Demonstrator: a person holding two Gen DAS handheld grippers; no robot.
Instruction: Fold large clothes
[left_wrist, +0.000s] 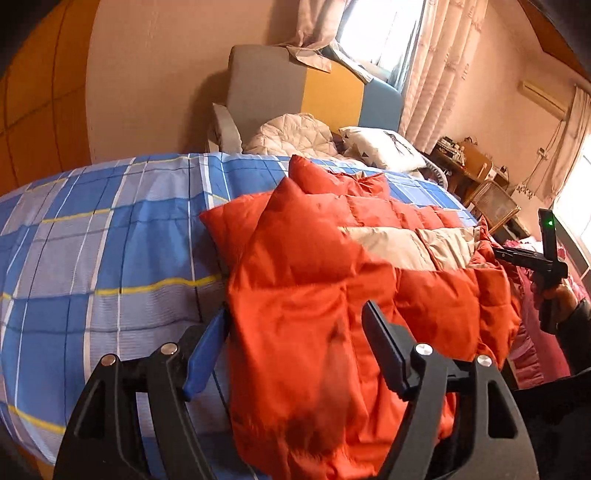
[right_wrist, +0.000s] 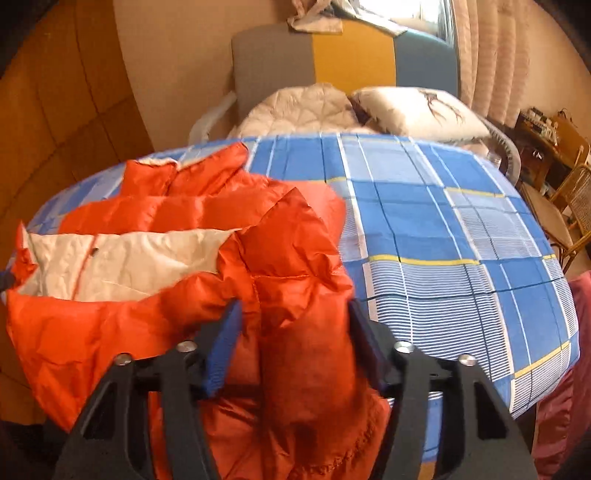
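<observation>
Orange jacket (left_wrist: 332, 280) is spread on the bed (left_wrist: 110, 240), long axis left to right. Its near left edge is straddled, ungripped, by the wide left gripper (left_wrist: 295, 350); the near right fold is bracketed by the half-open right gripper (right_wrist: 295, 343).

jacket (left_wrist: 332, 295): on the bed (left_wrist: 110, 240), just ahead of both grippers, between their jaws
pillow (left_wrist: 384, 146): far beyond the jacket
headboard (left_wrist: 314, 88): behind the pillow
</observation>
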